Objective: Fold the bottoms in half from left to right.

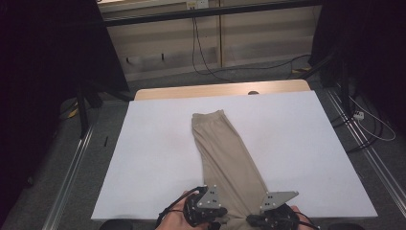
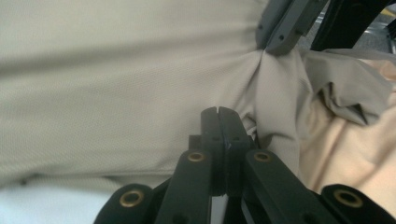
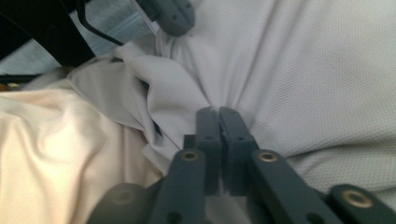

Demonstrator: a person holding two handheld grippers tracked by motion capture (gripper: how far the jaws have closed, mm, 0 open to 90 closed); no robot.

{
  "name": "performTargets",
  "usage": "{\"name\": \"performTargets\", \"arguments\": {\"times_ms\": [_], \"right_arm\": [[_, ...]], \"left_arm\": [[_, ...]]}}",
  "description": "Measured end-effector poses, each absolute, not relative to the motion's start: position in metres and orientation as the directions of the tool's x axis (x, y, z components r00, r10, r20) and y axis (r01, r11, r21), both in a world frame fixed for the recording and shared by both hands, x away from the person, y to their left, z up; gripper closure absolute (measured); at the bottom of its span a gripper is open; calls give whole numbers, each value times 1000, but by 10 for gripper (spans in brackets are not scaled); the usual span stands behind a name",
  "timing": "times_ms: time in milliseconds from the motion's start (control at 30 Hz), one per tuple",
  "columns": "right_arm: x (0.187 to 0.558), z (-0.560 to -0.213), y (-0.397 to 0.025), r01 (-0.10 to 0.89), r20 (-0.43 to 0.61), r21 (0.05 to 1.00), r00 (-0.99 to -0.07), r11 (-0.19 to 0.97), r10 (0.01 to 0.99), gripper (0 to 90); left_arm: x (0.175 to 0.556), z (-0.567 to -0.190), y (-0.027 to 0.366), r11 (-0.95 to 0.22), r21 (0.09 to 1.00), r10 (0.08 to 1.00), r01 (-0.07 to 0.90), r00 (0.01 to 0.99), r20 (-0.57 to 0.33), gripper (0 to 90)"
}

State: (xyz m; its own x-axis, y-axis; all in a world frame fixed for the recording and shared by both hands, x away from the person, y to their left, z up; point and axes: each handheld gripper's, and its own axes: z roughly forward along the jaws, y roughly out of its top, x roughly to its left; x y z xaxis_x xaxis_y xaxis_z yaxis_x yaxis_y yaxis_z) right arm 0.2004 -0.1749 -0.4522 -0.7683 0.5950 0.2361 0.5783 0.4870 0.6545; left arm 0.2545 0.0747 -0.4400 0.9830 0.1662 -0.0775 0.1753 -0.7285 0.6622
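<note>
A beige garment (image 1: pixel 225 155), folded long and narrow, lies on the white surface (image 1: pixel 153 158) in the middle of the high view. It runs from a little above the centre of the frame down to the lower edge, and it becomes wider toward the bottom. Its near end is partly hidden under the two claws and is cut off by the lower edge of the frame.

The left claw (image 1: pixel 207 211) is at the bottom of the frame, a little left of centre, on the left side of the near end of the garment. In the left gripper view the left claw (image 2: pixel 218 112) has its jaws pressed together, with the cloth bunched at the tips, so it is clamped on the garment. How much cloth sits between the jaws is hard to see.

The right claw (image 1: pixel 268 215) is at the bottom, right of centre, on the right side of the same end. In the right gripper view the right claw (image 3: pixel 217 112) is also together on the garment, and folds of cloth run out from the tips. A paler cloth (image 3: pixel 51 154) at the lower left of this view is blurred, and I cannot tell what it is.
</note>
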Motion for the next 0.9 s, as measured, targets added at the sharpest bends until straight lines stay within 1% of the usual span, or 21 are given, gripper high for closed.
{"name": "performTargets", "arguments": {"times_ms": [33,100,167,200,233,267,300,333,367,433,467,500,533,567,633,667,733,833,900], "right_arm": [[201,-452,-175,582,245,652,-769,486,591,842],[200,-452,-175,579,247,654,-771,486,587,797],[200,-451,-175,578,252,660,-772,480,584,777],[200,-450,-175,586,261,663,-765,467,589,756],[203,-447,-176,614,304,667,-741,421,599,743],[205,-446,-176,627,315,671,-725,396,613,736],[209,-443,-176,628,304,678,-712,381,633,710],[218,-439,-178,594,242,705,-715,387,656,691],[218,-439,-178,594,242,705,-715,387,656,691],[229,-438,-183,596,220,709,-695,377,685,665],[238,-437,-187,589,203,717,-687,372,698,657],[245,-436,-189,579,167,722,-678,380,716,648],[250,-436,-190,563,130,724,-678,398,723,651],[259,-435,-192,543,78,725,-676,423,733,651],[270,-436,-195,543,43,719,-658,435,752,643],[279,-440,-198,552,31,705,-651,446,758,627],[281,-442,-199,561,32,699,-644,444,765,612],[280,-449,-201,584,46,677,-640,447,767,579],[277,-451,-201,576,36,685,-638,445,769,581]], "left_arm": [[254,-439,78,-732,658,162,177,983,-84,900],[250,-440,86,-714,668,192,210,976,-102,900],[250,-440,93,-709,668,212,226,972,-103,900],[249,-440,96,-699,667,237,257,964,-122,900],[249,-440,97,-693,671,239,262,963,-128,891],[249,-439,100,-689,675,234,262,963,-134,863],[249,-439,101,-681,683,236,265,962,-139,825],[251,-437,104,-675,689,246,263,961,-125,716],[252,-437,104,-658,698,272,283,954,-130,716],[260,-434,105,-650,699,309,298,944,-114,673],[265,-434,107,-633,707,331,315,936,-120,652],[269,-435,109,-631,705,345,323,931,-117,627],[275,-436,111,-616,709,383,344,917,-112,612],[281,-436,114,-612,703,412,361,905,-106,567],[288,-438,117,-591,707,446,388,888,-114,530],[292,-439,119,-592,703,454,395,884,-114,485],[297,-441,120,-593,708,468,383,880,-84,483],[302,-442,118,-578,720,483,385,872,-78,418],[304,-443,115,-576,728,482,372,874,-65,400]]}}
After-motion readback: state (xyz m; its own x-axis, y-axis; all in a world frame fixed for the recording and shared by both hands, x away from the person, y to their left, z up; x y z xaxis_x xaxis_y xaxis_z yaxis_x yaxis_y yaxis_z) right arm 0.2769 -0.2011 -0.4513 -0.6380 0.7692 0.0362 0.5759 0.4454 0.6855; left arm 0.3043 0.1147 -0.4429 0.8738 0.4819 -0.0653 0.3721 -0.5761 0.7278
